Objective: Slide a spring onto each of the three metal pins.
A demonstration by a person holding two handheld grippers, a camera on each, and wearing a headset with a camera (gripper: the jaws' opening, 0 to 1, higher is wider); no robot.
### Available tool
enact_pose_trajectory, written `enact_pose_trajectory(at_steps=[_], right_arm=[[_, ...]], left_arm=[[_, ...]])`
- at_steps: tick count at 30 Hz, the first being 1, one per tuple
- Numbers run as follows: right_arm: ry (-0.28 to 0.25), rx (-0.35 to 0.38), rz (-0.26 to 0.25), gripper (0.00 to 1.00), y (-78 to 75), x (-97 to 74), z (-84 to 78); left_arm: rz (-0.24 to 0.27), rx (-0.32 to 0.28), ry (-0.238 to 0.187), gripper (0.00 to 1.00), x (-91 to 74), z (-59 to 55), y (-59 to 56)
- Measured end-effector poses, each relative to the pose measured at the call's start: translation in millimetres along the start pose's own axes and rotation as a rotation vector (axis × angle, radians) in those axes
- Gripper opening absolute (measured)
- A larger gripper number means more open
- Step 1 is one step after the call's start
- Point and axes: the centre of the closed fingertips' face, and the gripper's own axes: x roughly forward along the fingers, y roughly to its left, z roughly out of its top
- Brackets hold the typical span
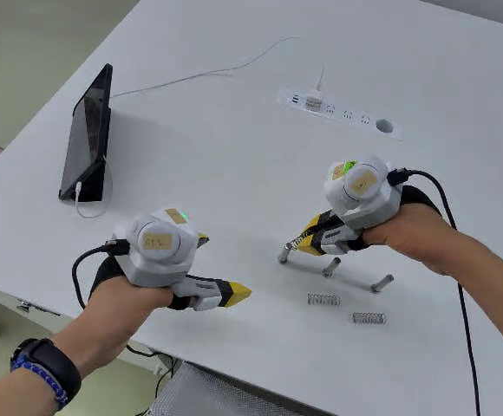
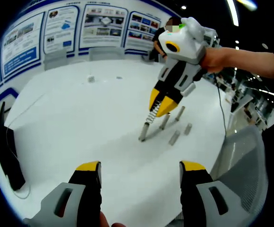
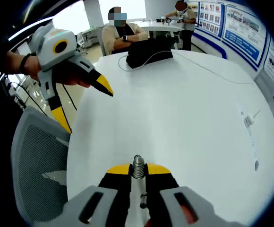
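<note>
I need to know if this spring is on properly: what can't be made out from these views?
1. How far the spring sits over the pin: left gripper view, the right gripper covers its upper end; head view, too small.
2. The pin under the spring: right gripper view, hidden behind the jaws.
3. The tablet screen: head view, seen nearly edge-on.
</note>
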Motion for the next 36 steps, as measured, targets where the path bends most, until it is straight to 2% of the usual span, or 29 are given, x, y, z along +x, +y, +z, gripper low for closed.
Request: enact_pose_trajectory(at_steps=[11, 27, 36], right_arm=[[0.030, -0.027, 0.014, 0.13, -1.3, 10.3, 0.0], [0.052, -0.056, 0.024, 0.13, -0.2, 22.7, 5.0], [0.080, -0.088, 0.026, 0.13, 0.5, 33.1, -0.4]], left_arm=[[0.006, -0.020, 0.002, 0.68, -3.9, -7.1, 2.7], [0.009, -0.035, 0.001, 0.67, -5.4, -10.1, 3.5], [0.013, -0.045, -0.004, 0.67, -6.3, -11.4, 5.1]])
